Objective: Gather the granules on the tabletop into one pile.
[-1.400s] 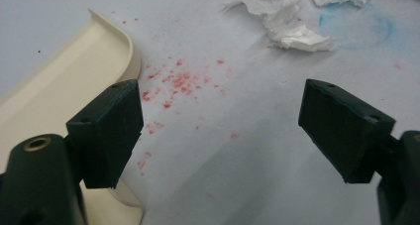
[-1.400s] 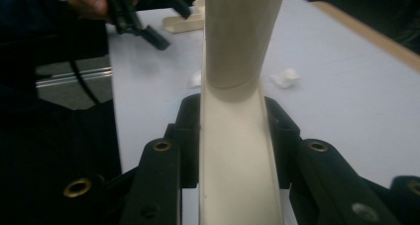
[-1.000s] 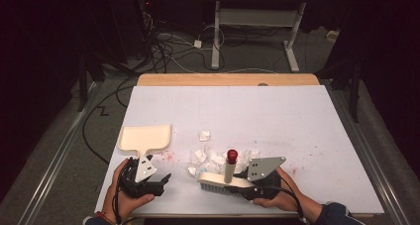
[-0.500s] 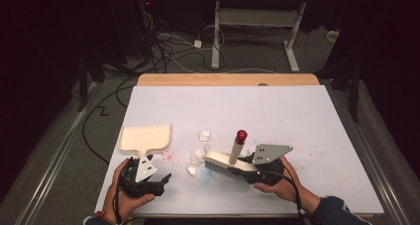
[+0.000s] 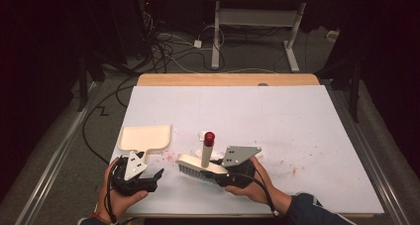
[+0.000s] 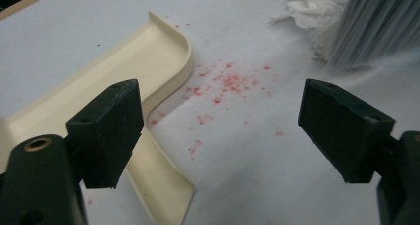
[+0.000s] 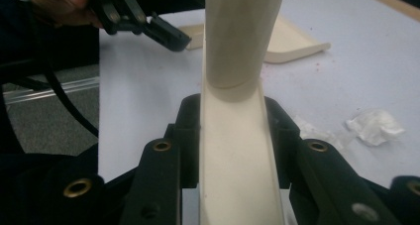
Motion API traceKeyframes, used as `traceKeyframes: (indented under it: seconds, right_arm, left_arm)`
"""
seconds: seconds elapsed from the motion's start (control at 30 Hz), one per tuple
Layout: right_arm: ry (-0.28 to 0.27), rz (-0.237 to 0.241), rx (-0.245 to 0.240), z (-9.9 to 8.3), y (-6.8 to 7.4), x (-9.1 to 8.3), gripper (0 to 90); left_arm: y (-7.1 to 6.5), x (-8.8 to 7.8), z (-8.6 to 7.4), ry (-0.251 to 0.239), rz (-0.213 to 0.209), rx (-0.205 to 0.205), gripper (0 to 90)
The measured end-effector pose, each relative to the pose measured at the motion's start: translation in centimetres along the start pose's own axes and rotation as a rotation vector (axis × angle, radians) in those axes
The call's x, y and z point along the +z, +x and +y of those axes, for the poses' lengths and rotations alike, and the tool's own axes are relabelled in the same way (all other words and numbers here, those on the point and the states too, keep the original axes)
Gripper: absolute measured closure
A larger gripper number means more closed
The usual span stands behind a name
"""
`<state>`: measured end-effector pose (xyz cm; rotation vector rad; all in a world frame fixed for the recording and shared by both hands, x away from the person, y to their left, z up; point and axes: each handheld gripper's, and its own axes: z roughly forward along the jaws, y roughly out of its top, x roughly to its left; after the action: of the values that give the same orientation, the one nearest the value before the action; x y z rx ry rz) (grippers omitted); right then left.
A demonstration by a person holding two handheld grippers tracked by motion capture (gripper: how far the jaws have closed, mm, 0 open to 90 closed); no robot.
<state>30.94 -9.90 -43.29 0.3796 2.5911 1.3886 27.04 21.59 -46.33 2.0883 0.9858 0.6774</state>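
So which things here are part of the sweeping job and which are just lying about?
In the job:
cream plastic brush with red-tipped handle
cream plastic dustpan
crumpled white paper scraps
red crumbs

Lying about:
cables on the floor
white metal table frame

Black tool point(image 5: 236, 178) bodies — grey plates, brass screws, dark sleeve point(image 5: 309, 212).

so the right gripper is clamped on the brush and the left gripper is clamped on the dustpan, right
Not quite. The right gripper is indeed clamped on the brush, but the left gripper holds nothing. The left gripper view shows its jaws wide open, with the dustpan lying on the table beside one jaw.
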Motion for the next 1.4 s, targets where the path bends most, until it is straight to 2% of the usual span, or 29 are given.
traceKeyframes:
  seconds: [0.1, 0.17, 0.27, 0.3, 0.4, 0.5, 0.63, 0.7, 0.83, 0.93, 1.07, 1.1, 1.13, 1.23, 1.3, 1.33, 1.37, 1.4]
  right_arm:
    - [0.038, -0.020, 0.014, -0.2, -0.1, 1.2, 68.0]
    - [0.043, -0.048, 0.018, -0.2, -0.4, 1.2, 68.0]
    - [0.054, -0.095, 0.042, -0.4, -1.2, 0.7, 68.0]
    - [0.063, -0.110, 0.070, -0.5, -1.5, 0.5, 68.0]
    - [0.076, -0.148, 0.080, -0.7, -2.0, -0.4, 68.0]
    - [0.085, -0.156, 0.091, -1.0, -2.3, -1.5, 68.0]
    - [0.059, -0.161, 0.089, -0.7, -2.4, -3.0, 68.0]
    - [0.027, -0.135, 0.090, -0.3, -2.5, -3.8, 68.0]
    - [-0.016, -0.165, 0.081, 0.7, -3.1, -5.1, 68.0]
    - [-0.023, -0.181, 0.095, 1.3, -4.0, -5.9, 68.0]
    - [-0.020, -0.204, 0.074, 2.0, -5.5, -6.4, 68.0]
    - [-0.010, -0.222, 0.063, 2.3, -6.2, -6.3, 67.9]
    - [-0.010, -0.222, 0.063, 2.3, -6.2, -6.3, 67.9]
    - [0.009, -0.224, 0.022, 2.7, -7.5, -5.5, 68.0]
    - [0.034, -0.221, -0.041, 3.1, -8.3, -4.6, 68.0]
    - [0.057, -0.226, -0.094, 3.5, -9.2, -3.6, 67.9]
    - [0.057, -0.226, -0.094, 3.5, -9.2, -3.6, 67.9]
    - [0.061, -0.203, -0.102, 3.6, -9.8, -3.1, 67.9]
  left_arm:
    - [0.2, 0.0, -0.1, -0.002, -0.008, -0.003, 16.6]
    - [0.1, 0.1, -0.1, -0.001, -0.017, 0.000, 16.6]
    - [-0.1, 0.2, -0.1, 0.007, -0.024, 0.012, 16.6]
    - [-0.2, 0.2, 0.0, 0.008, -0.026, 0.016, 16.6]
    - [-0.5, 0.3, 0.1, 0.012, -0.030, 0.031, 16.6]
    - [-0.6, 0.4, 0.2, 0.012, -0.038, 0.041, 16.6]
    - [-0.8, 0.4, 0.3, 0.011, -0.045, 0.047, 16.6]
    - [-0.8, 0.4, 0.3, 0.010, -0.048, 0.048, 16.6]
    - [-0.9, 0.5, 0.3, 0.006, -0.054, 0.046, 16.6]
    - [-1.0, 0.5, 0.4, 0.009, -0.056, 0.049, 16.6]
    - [-1.1, 0.6, 0.4, 0.014, -0.062, 0.053, 16.6]
    - [-1.1, 0.6, 0.4, 0.015, -0.061, 0.055, 16.6]
    - [-1.2, 0.7, 0.4, 0.015, -0.063, 0.055, 16.6]
    - [-1.3, 0.8, 0.4, 0.023, -0.067, 0.060, 16.6]
    - [-1.3, 0.9, 0.4, 0.027, -0.069, 0.061, 16.6]
    - [-1.4, 1.0, 0.4, 0.030, -0.070, 0.063, 16.6]
    - [-1.4, 1.0, 0.4, 0.033, -0.070, 0.065, 16.6]
    - [-1.4, 1.0, 0.4, 0.034, -0.073, 0.066, 16.6]
